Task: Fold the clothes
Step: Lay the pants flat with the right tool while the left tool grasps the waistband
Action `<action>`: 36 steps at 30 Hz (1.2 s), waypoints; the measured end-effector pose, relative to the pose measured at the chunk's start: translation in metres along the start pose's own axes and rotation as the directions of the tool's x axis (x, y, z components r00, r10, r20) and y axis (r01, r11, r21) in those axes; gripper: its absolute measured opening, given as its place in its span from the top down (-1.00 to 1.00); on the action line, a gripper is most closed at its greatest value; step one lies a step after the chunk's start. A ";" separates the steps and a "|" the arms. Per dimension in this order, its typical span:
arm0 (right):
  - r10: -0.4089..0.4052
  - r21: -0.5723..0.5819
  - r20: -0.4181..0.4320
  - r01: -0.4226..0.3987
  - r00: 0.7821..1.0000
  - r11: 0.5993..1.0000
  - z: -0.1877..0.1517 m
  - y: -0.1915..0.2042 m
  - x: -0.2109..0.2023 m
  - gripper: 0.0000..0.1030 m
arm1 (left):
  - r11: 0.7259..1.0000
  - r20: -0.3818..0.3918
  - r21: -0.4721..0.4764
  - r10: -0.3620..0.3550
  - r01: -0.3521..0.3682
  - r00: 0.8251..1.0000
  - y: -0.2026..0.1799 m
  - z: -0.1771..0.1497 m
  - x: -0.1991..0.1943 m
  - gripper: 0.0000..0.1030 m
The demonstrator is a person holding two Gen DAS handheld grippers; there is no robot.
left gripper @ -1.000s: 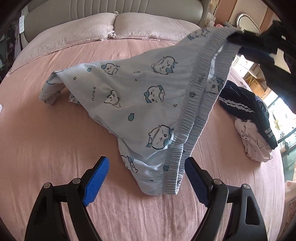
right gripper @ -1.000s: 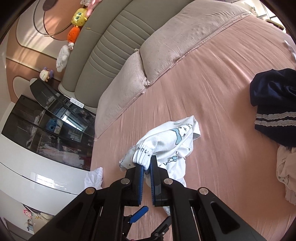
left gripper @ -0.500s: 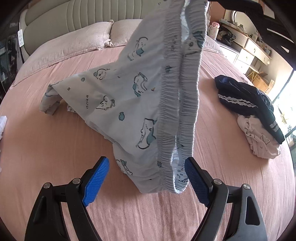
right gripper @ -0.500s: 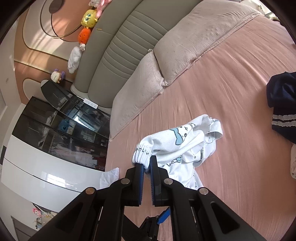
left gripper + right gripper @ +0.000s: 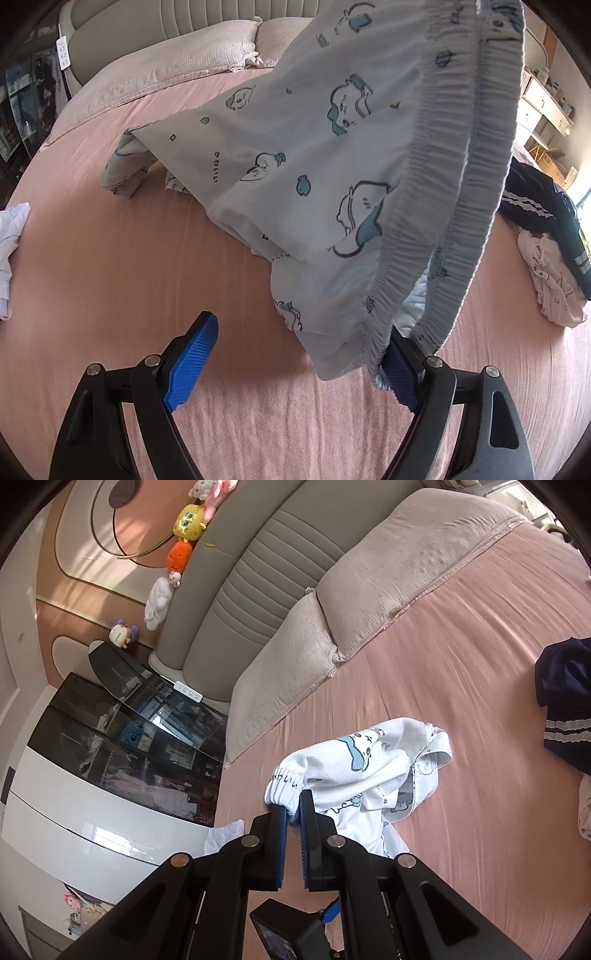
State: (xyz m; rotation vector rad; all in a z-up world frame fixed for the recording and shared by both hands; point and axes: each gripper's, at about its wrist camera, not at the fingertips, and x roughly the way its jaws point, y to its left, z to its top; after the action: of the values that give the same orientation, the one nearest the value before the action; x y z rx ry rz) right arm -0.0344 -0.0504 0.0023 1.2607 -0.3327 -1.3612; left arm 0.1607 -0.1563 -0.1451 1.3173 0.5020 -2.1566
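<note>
Left wrist view: low over bed (image 5: 110,280), facing headboard (image 5: 177,18). Right wrist view: higher, angled toward head-left corner. Shared: bed, pillows (image 5: 399,565).

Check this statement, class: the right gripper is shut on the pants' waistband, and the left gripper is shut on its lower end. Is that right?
Not quite. The right gripper is shut on the waistband, but the left wrist view shows the left gripper open; the pants hang between its fingers, ungripped.
</note>
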 end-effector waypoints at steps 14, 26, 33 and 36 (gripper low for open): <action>0.003 -0.031 0.038 -0.002 0.999 1.000 0.004 0.010 -0.014 0.92 | 0.999 0.064 0.007 0.040 -0.041 0.997 0.034 0.012 -0.004 -0.60; -0.122 -0.006 0.016 0.122 0.992 0.993 -0.006 -0.030 -0.019 0.92 | 0.988 0.080 -0.123 -0.081 0.091 0.994 0.091 0.034 -0.002 0.39; -0.238 -0.036 -0.035 0.237 0.971 0.971 -0.021 -0.054 -0.018 0.92 | 0.960 0.075 -0.189 -0.195 0.206 0.978 0.093 0.038 -0.018 0.71; -0.307 -0.051 -0.048 0.305 0.951 0.951 -0.027 -0.068 -0.019 0.92 | 0.942 0.074 -0.217 -0.245 0.256 0.967 0.094 0.041 -0.025 0.71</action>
State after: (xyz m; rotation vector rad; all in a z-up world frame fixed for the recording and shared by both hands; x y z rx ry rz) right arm -0.0543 -0.0039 -0.0534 1.3506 -0.0685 -1.5826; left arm 0.2014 -0.2464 -0.1071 1.1261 0.9101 -2.2467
